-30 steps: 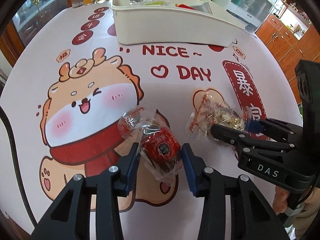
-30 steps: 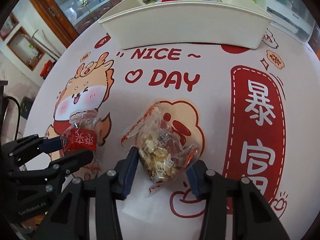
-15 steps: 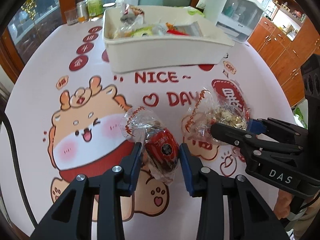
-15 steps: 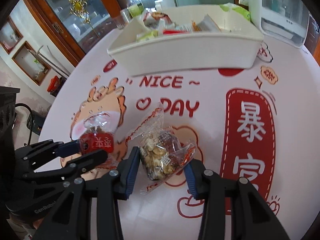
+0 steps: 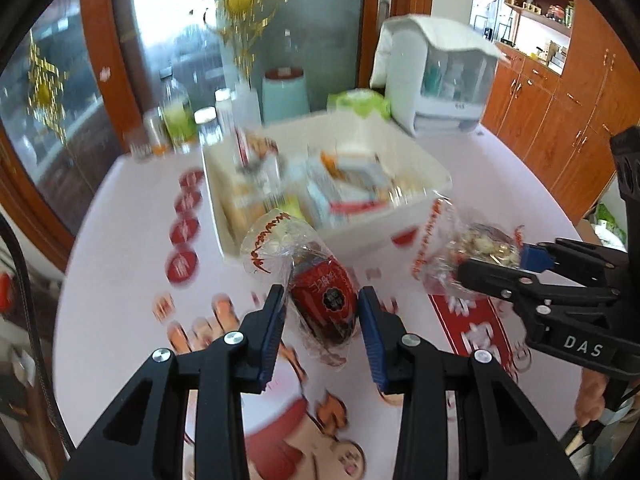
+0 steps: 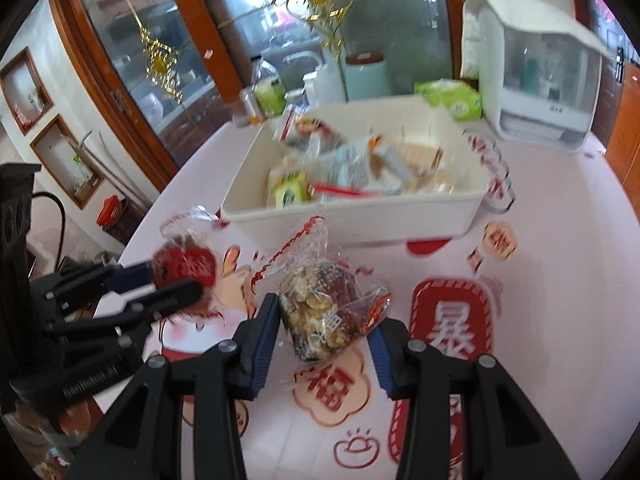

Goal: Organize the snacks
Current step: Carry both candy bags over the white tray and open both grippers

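Landmark: we place everything against the white bin (image 5: 400, 216), which stands on the printed tablecloth (image 5: 120, 280).
Already done: several packets (image 6: 352, 172) lie inside the bin in a loose heap; motion blur keeps us from counting or naming them.
Left gripper (image 5: 322, 314): our jaws are narrowed onto the red snack bag (image 5: 322, 294), pressing its clear wrapper from both sides. The bag appears lifted clear of the cloth, just in front of the bin's near wall, its crimped top leaning toward the bin.
Right gripper (image 6: 324, 328): our jaws hold the mixed-nut bag (image 6: 320, 316) the same way, also raised and just short of the bin's near wall.
Relation of the two bags: side by side in front of the bin, apart from each other, neither yet over the rim.
What is left: we judge both bags need carrying over the near wall and releasing inside.
Loose snacks outside the bin: we see none on the visible cloth besides the two we hold, so we judge the task near its end.
Beyond the bin: bottles (image 5: 176, 120) and a white appliance (image 5: 436, 76).
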The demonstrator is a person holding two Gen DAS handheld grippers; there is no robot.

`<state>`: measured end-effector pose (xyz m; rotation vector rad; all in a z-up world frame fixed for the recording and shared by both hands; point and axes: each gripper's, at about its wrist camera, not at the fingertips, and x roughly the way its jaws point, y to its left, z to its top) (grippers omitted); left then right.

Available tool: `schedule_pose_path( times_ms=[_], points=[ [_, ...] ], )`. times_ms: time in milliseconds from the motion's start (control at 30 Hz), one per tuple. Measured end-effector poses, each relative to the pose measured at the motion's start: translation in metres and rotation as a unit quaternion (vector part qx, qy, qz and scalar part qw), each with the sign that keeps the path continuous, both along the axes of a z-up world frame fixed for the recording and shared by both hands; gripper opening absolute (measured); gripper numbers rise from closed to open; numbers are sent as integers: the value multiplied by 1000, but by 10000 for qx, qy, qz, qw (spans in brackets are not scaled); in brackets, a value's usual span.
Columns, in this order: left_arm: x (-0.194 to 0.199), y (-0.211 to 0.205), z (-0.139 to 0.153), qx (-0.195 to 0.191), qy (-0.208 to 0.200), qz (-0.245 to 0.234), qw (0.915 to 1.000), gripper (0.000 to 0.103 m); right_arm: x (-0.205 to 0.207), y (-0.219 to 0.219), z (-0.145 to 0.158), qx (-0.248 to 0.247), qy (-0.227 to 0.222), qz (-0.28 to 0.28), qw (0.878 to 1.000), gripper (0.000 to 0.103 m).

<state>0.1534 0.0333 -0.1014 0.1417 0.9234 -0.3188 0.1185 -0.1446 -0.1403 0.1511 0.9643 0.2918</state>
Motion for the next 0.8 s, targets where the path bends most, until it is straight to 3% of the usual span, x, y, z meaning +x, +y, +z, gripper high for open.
schedule_pose_path(
  times_ms=[233,400,567,700,767,800],
  points=[
    [49,-11,56,246,-677,-78,9974,36,40,-20,48,-14,-385,-382,9985,43],
    [88,-21,78,231,-796,-7,9966,36,82,-31,85,111,-684,-613,9957,43],
    [128,-28,81,345,-822,79,9960,36,125,-32,108,139,-854,-814,9929,44],
    [158,-29,74,478,-811,261,9952,37,160,-31,109,60,-788,-912,9927,45],
    [172,-29,68,520,-807,320,9949,40,177,-28,103,-36,-716,-938,9930,46],
    [177,-30,65,557,-779,346,9948,50,182,-27,100,-59,-695,-947,9931,47]
  ],
)
